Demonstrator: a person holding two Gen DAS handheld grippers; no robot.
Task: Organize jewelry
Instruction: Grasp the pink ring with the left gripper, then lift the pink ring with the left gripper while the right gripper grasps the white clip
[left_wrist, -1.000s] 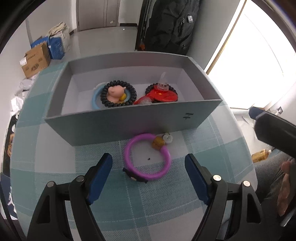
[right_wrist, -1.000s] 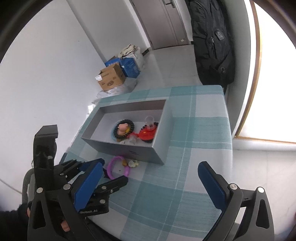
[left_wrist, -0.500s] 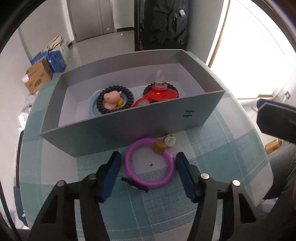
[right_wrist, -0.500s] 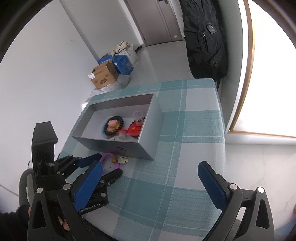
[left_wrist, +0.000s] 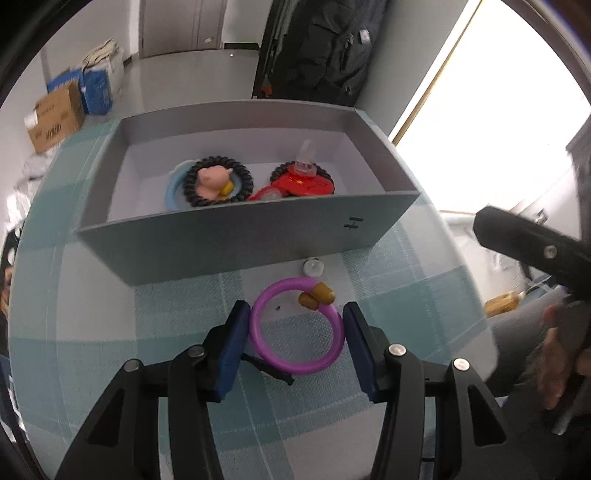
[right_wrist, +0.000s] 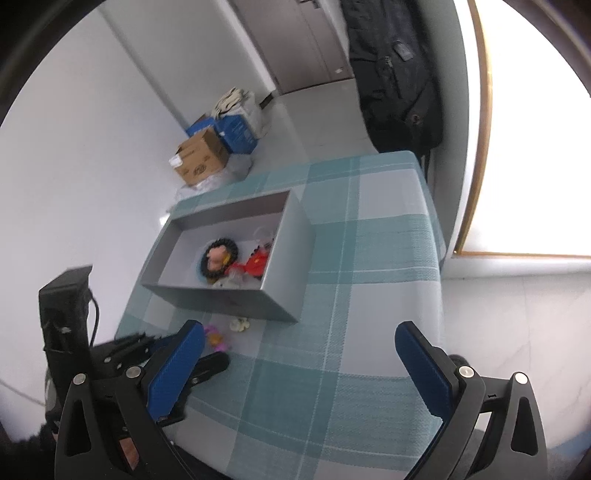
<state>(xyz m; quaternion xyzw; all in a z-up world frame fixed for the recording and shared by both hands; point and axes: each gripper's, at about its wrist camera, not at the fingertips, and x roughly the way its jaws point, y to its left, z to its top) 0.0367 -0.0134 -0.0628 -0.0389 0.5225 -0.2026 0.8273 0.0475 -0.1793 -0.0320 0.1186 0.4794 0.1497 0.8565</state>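
My left tongs (left_wrist: 295, 343) sat low over the checked tablecloth (left_wrist: 406, 295), the two blue pads (left_wrist: 231, 350) standing either side of the purple bangle (left_wrist: 295, 325). The left pad looked to be touching the ring's outer edge, and the right pad was just beside it, perhaps touching; I could not tell whether they were truly pressing it. The bangle lay flat on the cloth, near the front wall of the grey box (left_wrist: 236, 240), with two amber beads (left_wrist: 317, 295) at its far right side. A small white charm (left_wrist: 313, 266) lay between the bangle and the box wall, close to both.

Inside the box, a ring of dark beads (left_wrist: 218, 181) lay over a pale blue bangle (left_wrist: 171, 192) with a pink figure (left_wrist: 210, 179) in its middle. To its right rested a red piece (left_wrist: 306, 182) with a clear pink-tinted part on top.

My right tongs (right_wrist: 299, 369) were held higher, well apart from the jewelry, with the pads spread wide and nothing between them. They looked down across the table toward the box (right_wrist: 284, 266), and my left tool (right_wrist: 110, 354) showed at the lower left of that view, at the near left of the table.

On the floor beyond the table stood a brown cardboard carton (right_wrist: 199, 157) and a blue box (right_wrist: 236, 129); a dark coat (right_wrist: 395, 81) hung by the window.
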